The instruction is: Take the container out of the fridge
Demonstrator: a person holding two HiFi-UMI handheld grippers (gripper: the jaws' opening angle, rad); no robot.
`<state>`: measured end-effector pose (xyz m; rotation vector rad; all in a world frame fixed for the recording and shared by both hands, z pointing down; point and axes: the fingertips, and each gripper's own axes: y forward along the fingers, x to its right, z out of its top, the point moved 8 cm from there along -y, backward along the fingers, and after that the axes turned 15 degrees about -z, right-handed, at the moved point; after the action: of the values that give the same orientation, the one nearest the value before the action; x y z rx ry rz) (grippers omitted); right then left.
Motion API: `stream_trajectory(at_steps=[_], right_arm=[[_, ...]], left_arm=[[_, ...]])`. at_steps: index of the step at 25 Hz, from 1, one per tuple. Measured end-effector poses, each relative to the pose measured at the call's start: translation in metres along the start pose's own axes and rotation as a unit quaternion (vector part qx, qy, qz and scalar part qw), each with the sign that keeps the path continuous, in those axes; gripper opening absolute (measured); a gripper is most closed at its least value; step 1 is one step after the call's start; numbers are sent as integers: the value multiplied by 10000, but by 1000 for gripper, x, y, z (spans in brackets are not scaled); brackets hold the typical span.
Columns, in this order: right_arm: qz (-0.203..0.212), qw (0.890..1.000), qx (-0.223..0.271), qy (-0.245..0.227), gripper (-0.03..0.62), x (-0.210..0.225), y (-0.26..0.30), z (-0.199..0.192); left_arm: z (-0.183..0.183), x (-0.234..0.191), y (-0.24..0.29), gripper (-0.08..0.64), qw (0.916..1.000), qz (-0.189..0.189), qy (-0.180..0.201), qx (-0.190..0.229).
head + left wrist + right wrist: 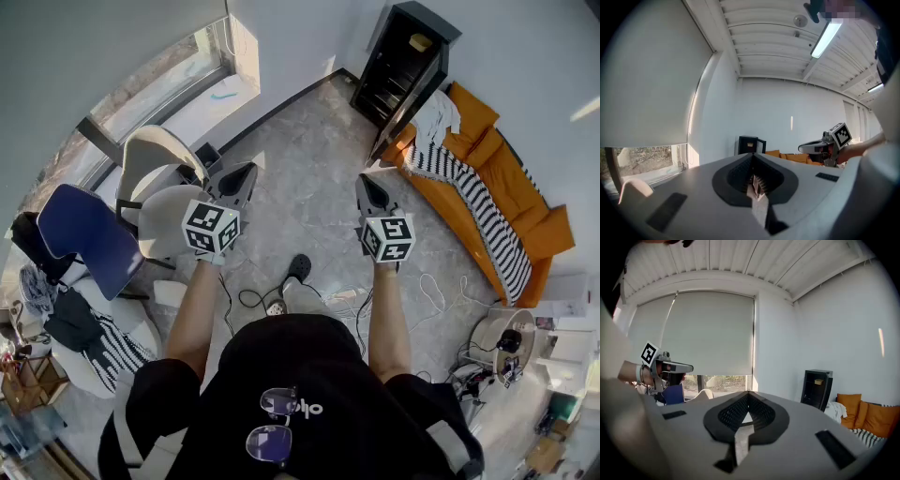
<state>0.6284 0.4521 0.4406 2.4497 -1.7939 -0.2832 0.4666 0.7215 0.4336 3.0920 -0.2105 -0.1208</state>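
Item: person standing on a grey marble-patterned floor (309, 150), arms held forward, one gripper in each hand. Left gripper (242, 178): claw pressed together, tips meeting, nothing pinched; its own view confirms the two ribbed pads (740, 172) closing to a single seam. Right gripper (368, 187): claw likewise pressed together and empty, the jaws meeting at a point in the right gripper view. The two grippers are level with each other and well apart, both pointing toward 12 o'clock in the head view. Fridge (403, 66): a small black cabinet against the white wall, at 1 o'clock from the grippers and well apart from both, its front open and its shelves showing. Container (420, 41): a small yellowish item on the fridge's top shelf, seen also in the right gripper view (818, 381); neither gripper touches it. Orange sofa (487, 169): at 2 to 3 o'clock, just beside the fridge, carrying a black-and-white striped blanket (478, 211) and a white cloth (436, 117). White chair (155, 155) and blue chair (84, 230): at 9 to 10 o'clock, near the left gripper. Window (159, 84): at 11 o'clock, with a roller blind (712, 333) drawn most of the way down. Glasses (277, 422): hung on the person's black shirt, at 6 o'clock.
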Motion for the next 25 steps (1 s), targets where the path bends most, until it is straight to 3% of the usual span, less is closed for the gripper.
stream_trajectory(at_steps=[14,25], right_arm=[[210,9997,-24,-158,8,33,132,27],[119,9998,46,147,8,106,190,25]], left_arm=[[17,-103,74,5,9996,277,-17,-76],[31,-125,171,5,9996,88,69,-266]])
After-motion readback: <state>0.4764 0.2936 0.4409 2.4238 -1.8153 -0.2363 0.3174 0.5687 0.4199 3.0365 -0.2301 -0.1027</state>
